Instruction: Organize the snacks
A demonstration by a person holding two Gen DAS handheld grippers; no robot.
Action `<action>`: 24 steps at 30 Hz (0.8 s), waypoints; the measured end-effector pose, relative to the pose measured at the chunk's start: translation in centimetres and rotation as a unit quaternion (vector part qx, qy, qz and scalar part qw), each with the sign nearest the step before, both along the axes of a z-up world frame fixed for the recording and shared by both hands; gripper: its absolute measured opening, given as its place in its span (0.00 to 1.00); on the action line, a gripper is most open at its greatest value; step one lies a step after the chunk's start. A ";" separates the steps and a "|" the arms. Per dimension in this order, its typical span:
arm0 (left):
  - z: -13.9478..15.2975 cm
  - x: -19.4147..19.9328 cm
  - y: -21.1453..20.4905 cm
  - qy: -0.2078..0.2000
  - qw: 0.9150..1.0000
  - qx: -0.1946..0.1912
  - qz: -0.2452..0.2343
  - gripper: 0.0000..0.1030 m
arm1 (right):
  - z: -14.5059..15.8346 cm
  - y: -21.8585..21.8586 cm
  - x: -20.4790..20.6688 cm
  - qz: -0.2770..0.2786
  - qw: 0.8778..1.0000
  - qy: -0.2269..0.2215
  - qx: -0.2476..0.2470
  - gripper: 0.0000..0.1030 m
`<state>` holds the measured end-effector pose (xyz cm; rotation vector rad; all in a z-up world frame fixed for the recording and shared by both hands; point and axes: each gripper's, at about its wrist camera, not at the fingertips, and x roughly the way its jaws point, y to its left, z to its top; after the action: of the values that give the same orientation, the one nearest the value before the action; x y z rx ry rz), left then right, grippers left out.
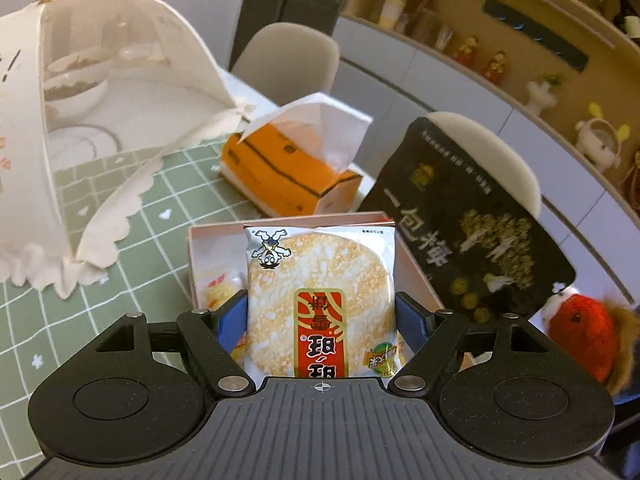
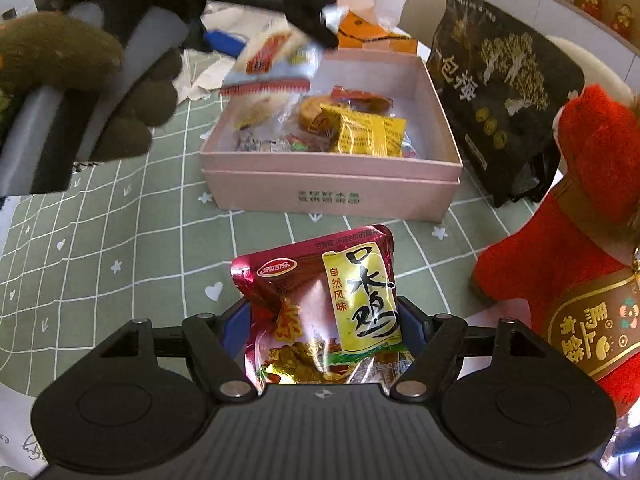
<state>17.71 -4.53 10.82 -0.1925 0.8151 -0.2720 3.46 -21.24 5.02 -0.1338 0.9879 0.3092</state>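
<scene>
Green grid tablecloth [image 2: 120, 240], pink box [image 2: 332, 184], left fingers [image 1: 320, 316] grasping cracker packet [image 1: 320, 300], right fingers [image 2: 324, 320] grasping red pouch [image 2: 320, 304]

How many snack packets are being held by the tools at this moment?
2. The left tool grips a rice cracker packet over the pink box; the right tool grips a red chicken snack packet above the table in front of the box. More packets lie inside the box.

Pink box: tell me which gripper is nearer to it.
Left. The left gripper, shut on a rice cracker packet, hangs above the pink box. The right gripper, holding a red snack pouch, sits short of the box's front wall.
</scene>
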 end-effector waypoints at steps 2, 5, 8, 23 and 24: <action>-0.6 0.7 -0.1 0.036 0.999 0.028 -0.023 0.79 | 0.1 0.1 0.2 0.002 1.000 -0.002 -0.005 0.72; -2.2 0.9 0.6 0.065 0.998 0.011 -0.021 0.79 | 0.4 0.5 0.5 0.011 1.000 -0.004 -0.009 0.72; -2.4 -0.2 2.6 0.040 0.998 -0.039 0.039 0.75 | 0.2 0.9 0.5 0.017 1.000 -0.003 -0.016 0.72; 0.0 -6.9 7.4 -0.012 0.990 -0.075 0.117 0.66 | 8.3 0.5 3.1 0.006 0.996 -0.090 0.024 0.72; 0.1 -7.5 7.9 -0.008 0.990 -0.076 0.122 0.65 | 9.5 0.9 4.3 0.006 0.995 -0.101 0.026 0.72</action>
<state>10.17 3.38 10.90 -0.4304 0.7471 -0.1040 7.71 -20.33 14.57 -0.1216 0.7791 0.3258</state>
